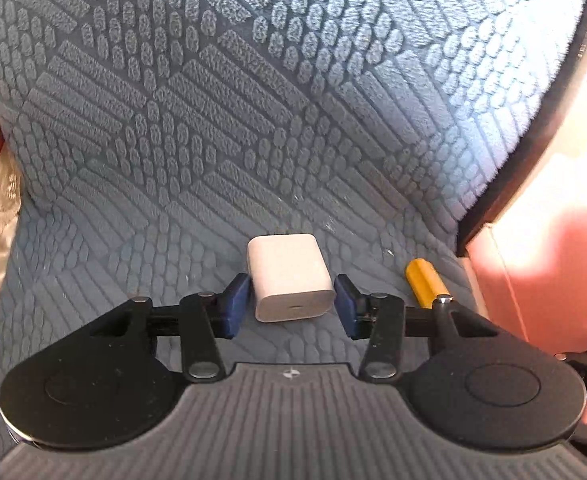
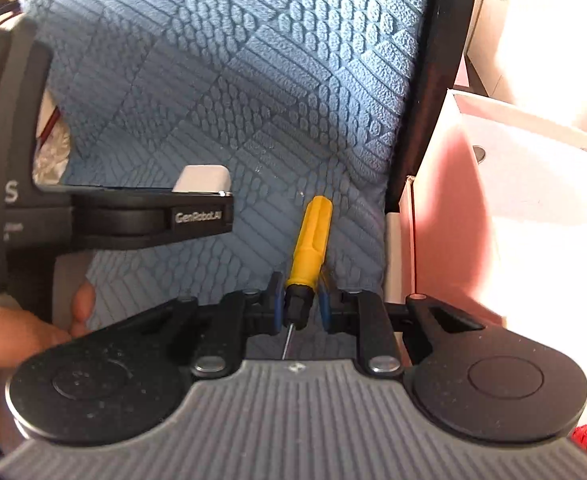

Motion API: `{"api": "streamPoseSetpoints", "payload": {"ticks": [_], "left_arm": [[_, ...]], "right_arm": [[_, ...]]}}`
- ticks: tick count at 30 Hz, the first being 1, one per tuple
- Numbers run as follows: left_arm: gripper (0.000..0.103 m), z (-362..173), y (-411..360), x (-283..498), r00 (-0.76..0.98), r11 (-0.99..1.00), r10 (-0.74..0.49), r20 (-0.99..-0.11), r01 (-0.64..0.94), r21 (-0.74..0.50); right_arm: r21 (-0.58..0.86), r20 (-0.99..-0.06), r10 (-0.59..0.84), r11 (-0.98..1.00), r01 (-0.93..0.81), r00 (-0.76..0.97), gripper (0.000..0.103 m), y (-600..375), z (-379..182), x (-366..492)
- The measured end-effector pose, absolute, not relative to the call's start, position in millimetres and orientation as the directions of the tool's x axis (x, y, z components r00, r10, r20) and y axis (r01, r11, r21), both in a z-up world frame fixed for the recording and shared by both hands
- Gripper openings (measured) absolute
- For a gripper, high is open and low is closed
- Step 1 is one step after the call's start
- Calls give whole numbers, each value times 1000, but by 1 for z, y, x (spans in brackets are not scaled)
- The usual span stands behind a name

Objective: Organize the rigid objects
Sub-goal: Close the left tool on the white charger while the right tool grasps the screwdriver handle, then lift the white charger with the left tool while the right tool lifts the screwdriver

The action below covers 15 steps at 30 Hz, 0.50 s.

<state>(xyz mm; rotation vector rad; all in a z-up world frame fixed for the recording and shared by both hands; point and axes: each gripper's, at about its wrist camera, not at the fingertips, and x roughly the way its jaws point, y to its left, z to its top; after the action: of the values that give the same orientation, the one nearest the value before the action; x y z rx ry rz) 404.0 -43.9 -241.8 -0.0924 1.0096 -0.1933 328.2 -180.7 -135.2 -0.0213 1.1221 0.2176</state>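
Straddling a white charger block [image 1: 289, 278] with pads spread, just clear of its sides, the left gripper [image 1: 291, 304] sits low on the blue quilted seat cushion [image 1: 213, 120]; the right gripper [image 2: 299, 302] pinches a yellow screwdriver [image 2: 309, 240] near its black collar, beside a pink box [image 2: 453, 240]

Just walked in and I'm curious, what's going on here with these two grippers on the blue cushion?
A person is tidying small items off a blue textured cushion with two handheld grippers. The left gripper is open, its fingers on either side of a white charger block lying on the cushion, not yet squeezing it. The right gripper has closed around a yellow screwdriver near its black collar. A pink-and-white box sits just to the right.
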Motion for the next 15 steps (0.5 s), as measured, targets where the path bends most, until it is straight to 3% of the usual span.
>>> {"api": "streamPoseSetpoints", "payload": {"ticks": [7, 15], "left_arm": [[51, -226, -32, 379, 484, 958, -283, -828, 108, -265], [51, -207, -3, 340, 484, 952, -296, -824, 81, -295]], "right_arm": [[113, -899, 182, 975, -189, 398, 21, -183, -133, 295], [146, -883, 220, 968, -203, 415, 21, -186, -116, 256]]}}
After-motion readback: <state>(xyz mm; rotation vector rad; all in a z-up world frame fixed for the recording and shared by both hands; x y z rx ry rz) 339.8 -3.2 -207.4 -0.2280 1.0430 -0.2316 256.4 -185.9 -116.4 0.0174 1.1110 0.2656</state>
